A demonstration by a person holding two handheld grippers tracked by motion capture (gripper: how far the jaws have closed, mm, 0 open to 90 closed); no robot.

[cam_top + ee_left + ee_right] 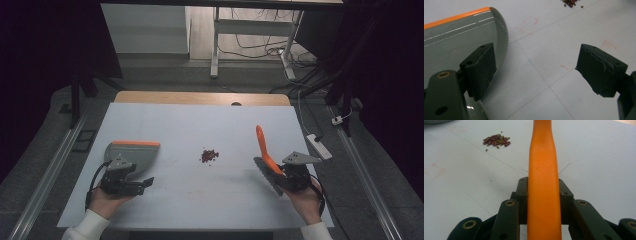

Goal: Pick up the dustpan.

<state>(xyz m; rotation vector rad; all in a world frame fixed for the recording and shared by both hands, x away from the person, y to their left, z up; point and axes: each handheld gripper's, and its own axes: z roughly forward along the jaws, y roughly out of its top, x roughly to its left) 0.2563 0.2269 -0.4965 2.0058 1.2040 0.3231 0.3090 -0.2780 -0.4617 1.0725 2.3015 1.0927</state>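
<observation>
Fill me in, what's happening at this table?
A person holds a gripper in each hand. The right gripper is shut on the orange handle of a brush. The left gripper is open beside a grey dustpan lying on the table. A small pile of beans sits between them, unswept.

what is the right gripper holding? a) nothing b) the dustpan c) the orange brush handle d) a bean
c: in the right gripper view the jaws of the right gripper are closed on both sides of the orange brush handle, while the dustpan lies over by the left gripper and the beans sit loose on the table.
</observation>
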